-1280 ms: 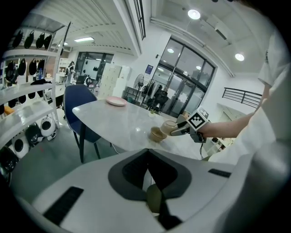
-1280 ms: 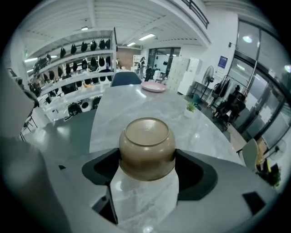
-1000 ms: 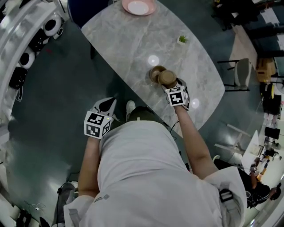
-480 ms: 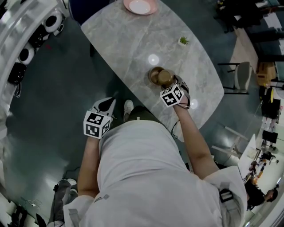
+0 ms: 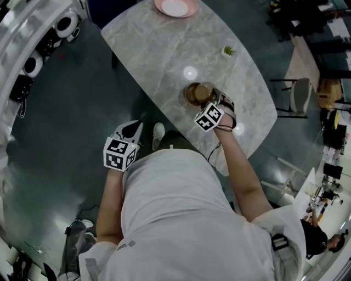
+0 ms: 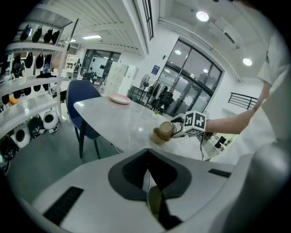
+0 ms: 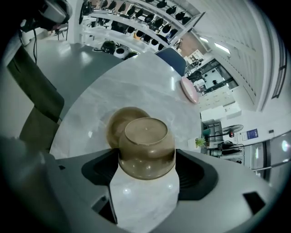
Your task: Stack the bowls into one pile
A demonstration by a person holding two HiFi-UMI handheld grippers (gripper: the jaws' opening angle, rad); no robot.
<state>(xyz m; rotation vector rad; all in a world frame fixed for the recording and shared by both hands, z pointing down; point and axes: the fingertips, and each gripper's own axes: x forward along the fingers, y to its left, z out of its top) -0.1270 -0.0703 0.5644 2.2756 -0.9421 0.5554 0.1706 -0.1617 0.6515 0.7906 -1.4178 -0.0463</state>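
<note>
A brown bowl [image 7: 146, 148] is gripped between the jaws of my right gripper [image 7: 146, 167], tilted and raised off the marble table [image 5: 153, 49]. A second brown bowl [image 7: 119, 125] rests on the table right behind it, partly hidden by the held one. In the head view the held bowl [image 5: 205, 93] overlaps the right edge of the resting bowl [image 5: 192, 93], with the right gripper [image 5: 213, 101] just behind it. My left gripper [image 5: 131, 130] hangs beside the person's left hip, off the table, with its jaws closed on nothing [image 6: 148, 182].
A pink plate [image 5: 175, 7] lies at the table's far end, beside a blue chair [image 6: 84, 98]. A small potted plant [image 5: 228, 50] stands near the right edge. White shelves with helmets [image 5: 33, 49] curve along the left. The table's near edge runs close to the bowls.
The right gripper has shifted slightly left and farther over the table, carrying its bowl more over the resting bowl, and its marker cube has turned. The left gripper has stayed put.
</note>
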